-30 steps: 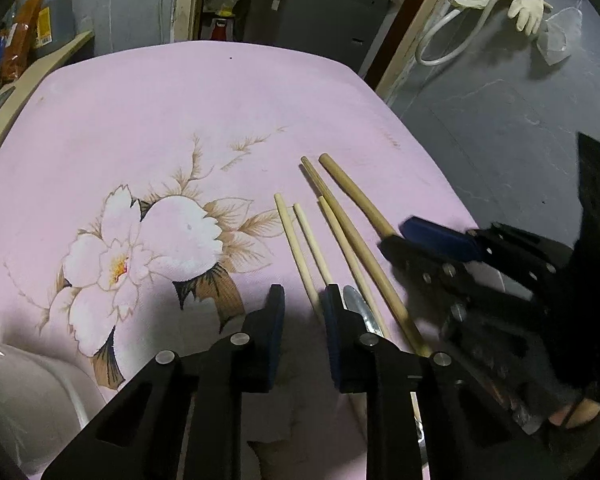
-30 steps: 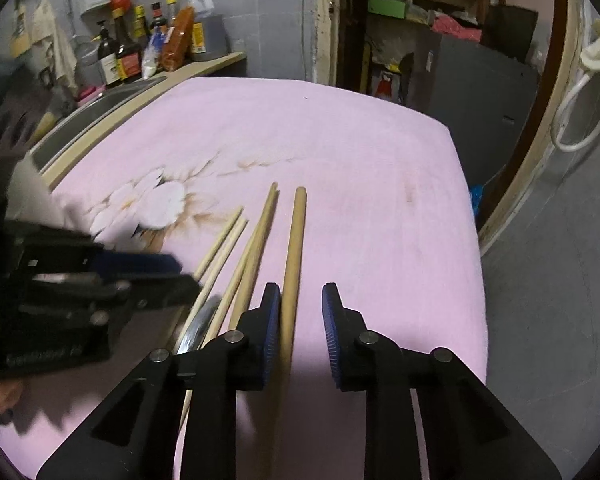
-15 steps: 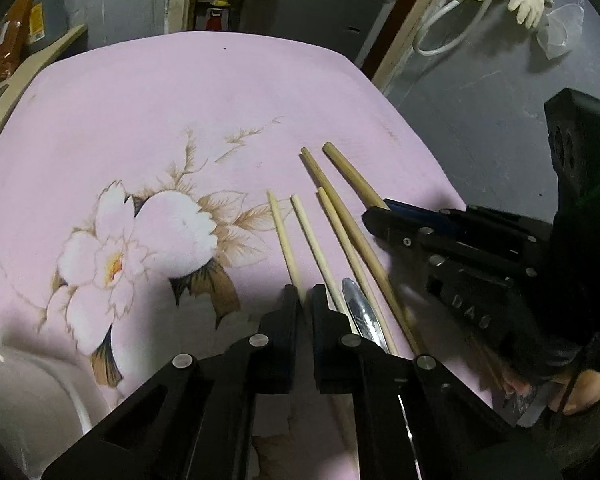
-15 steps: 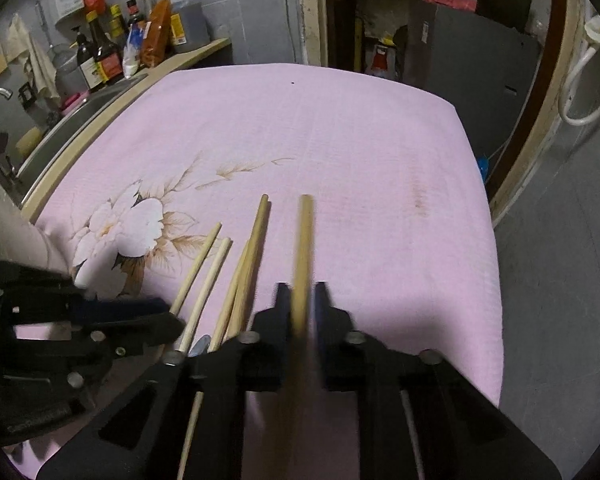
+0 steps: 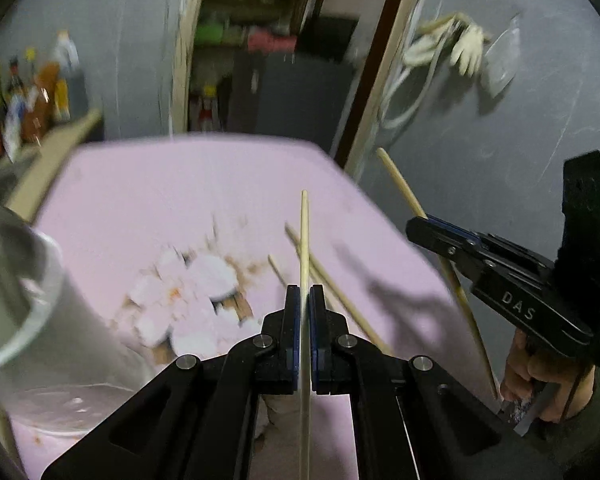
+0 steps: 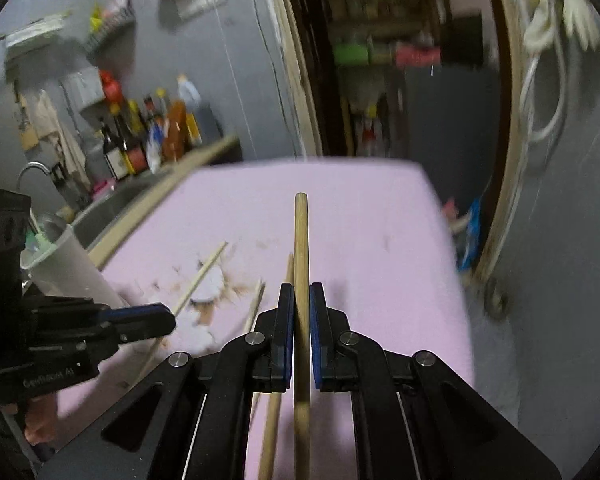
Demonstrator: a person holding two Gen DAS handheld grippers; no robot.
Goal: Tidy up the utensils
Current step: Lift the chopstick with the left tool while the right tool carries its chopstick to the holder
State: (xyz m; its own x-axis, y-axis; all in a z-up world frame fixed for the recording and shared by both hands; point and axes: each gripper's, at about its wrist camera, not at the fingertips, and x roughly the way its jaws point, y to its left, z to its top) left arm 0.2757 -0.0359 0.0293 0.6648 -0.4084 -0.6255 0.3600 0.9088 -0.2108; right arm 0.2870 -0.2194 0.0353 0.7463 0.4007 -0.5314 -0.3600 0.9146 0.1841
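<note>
- The left claw [image 5: 304, 300] is squeezed tight on a thin chopstick [image 5: 304, 240]. The stick is up off the pink cloth [image 5: 160, 208] on the tabletop and pointing away.
- The right claw [image 6: 299, 300] is squeezed tight on a thick brown chopstick [image 6: 301, 240]. That one is lifted too.
- More chopsticks [image 5: 340, 296] lie on the cloth, near the flower picture [image 5: 196, 300].
- A white cup [image 5: 40, 312] stands on the left side of the cloth.

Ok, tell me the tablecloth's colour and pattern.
The tablecloth is pale pink with a white flower print, clearest in the right wrist view.
</note>
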